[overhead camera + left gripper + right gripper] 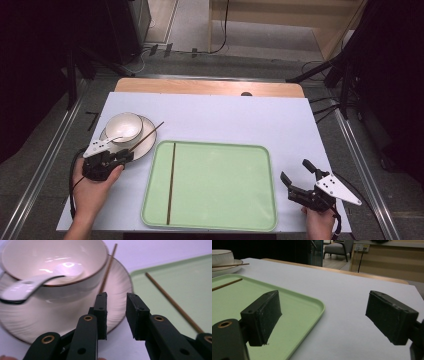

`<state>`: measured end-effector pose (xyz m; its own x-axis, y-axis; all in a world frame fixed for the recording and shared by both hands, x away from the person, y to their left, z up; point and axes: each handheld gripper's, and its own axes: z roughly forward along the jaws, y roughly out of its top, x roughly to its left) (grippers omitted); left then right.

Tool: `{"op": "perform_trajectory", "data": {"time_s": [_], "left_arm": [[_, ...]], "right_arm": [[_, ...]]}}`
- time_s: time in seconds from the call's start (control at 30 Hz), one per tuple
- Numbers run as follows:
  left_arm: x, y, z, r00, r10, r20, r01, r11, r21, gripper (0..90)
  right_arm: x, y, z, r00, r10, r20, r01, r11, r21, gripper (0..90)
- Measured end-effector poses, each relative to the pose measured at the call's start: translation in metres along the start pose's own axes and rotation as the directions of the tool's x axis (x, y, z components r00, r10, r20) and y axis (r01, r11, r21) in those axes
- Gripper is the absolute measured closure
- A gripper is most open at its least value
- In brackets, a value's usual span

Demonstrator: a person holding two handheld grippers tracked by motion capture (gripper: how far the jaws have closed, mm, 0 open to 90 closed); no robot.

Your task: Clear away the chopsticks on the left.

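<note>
Reaching toward the chopstick on the saucer (pixel 107 267), with the left hand-held gripper (pixel 116 315) low at the saucer (pixel 120 290) rim, jaws parted a little and nothing between them yet; chopstick tip just ahead of the left jaw, leaning against the bowl (pixel 50 255) side and slanting across the saucer edge toward the far right in the high view (pixel 147 136). Holding a white spoon (pixel 37 282) inside the bowl, handle hanging over the rim. Judged about halfway: one chopstick on the tray (pixel 171 182) already lying lengthwise near the left side of the green tray (pixel 225 220), its partner not yet picked up. Left to do, by the look of it: closing on that second chopstick, lifting it clear of bowl and saucer, laying it beside the first. Waiting off the tray's right edge, the right hand-held gripper (pixel 300 180), jaws spread wide and empty, hovering over bare surface (pixel 322 317).

Covering the tabletop (pixel 240 117), a pale lilac-white sheet, with a strip of light wood showing at the far edge. Beyond, grey floor with loose cables, dark stands at both sides, and wooden panelling; farther back in the right gripper view, a grey armchair (pixel 337 248).
</note>
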<state>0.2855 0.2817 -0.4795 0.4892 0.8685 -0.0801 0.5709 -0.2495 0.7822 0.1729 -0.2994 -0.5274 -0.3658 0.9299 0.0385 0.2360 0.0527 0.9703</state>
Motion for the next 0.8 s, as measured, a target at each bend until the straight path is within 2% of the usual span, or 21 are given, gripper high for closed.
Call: {"op": "perform_trajectory", "data": {"time_s": [0.07, 0.13, 0.27, 0.5, 0.6, 0.73, 0.8], "left_arm": [[0.005, 0.000, -0.001, 0.9994, 0.003, -0.035, -0.003, 1.0000, 0.001, 71.5], [0.012, 0.001, 0.001, 0.9989, 0.012, -0.044, -0.011, 0.9997, 0.021, 70.7], [0.016, -0.001, 0.007, 0.9980, 0.022, -0.059, -0.018, 0.9985, 0.052, 70.0], [0.019, 0.000, 0.023, 0.9992, 0.025, -0.033, -0.021, 0.9944, 0.104, 70.3], [0.018, 0.001, 0.031, 0.9989, 0.035, -0.032, -0.029, 0.9884, 0.149, 72.1], [0.019, 0.001, 0.036, 0.9991, 0.036, -0.022, -0.032, 0.9840, 0.175, 75.2], [0.020, 0.001, 0.037, 0.9994, 0.035, -0.002, -0.034, 0.9811, 0.191, 79.0]], "right_arm": [[0.000, 0.000, 0.000, 1.0000, -0.002, -0.002, 0.002, 1.000, 0.002, 13.0], [0.001, 0.000, 0.001, 1.0000, -0.002, -0.002, 0.002, 1.000, 0.003, 13.0], [0.000, 0.000, 0.001, 1.0000, 0.000, -0.003, 0.000, 1.000, 0.004, 13.0], [0.001, -0.001, 0.002, 1.0000, 0.001, -0.006, -0.001, 1.000, 0.008, 13.0], [0.001, -0.001, 0.002, 1.0000, 0.001, -0.007, 0.000, 1.000, 0.011, 13.0], [0.001, -0.001, 0.002, 1.0000, 0.005, -0.008, -0.005, 1.000, 0.014, 13.0], [0.001, -0.001, 0.002, 1.0000, 0.003, -0.008, -0.003, 1.000, 0.015, 13.0]]}}
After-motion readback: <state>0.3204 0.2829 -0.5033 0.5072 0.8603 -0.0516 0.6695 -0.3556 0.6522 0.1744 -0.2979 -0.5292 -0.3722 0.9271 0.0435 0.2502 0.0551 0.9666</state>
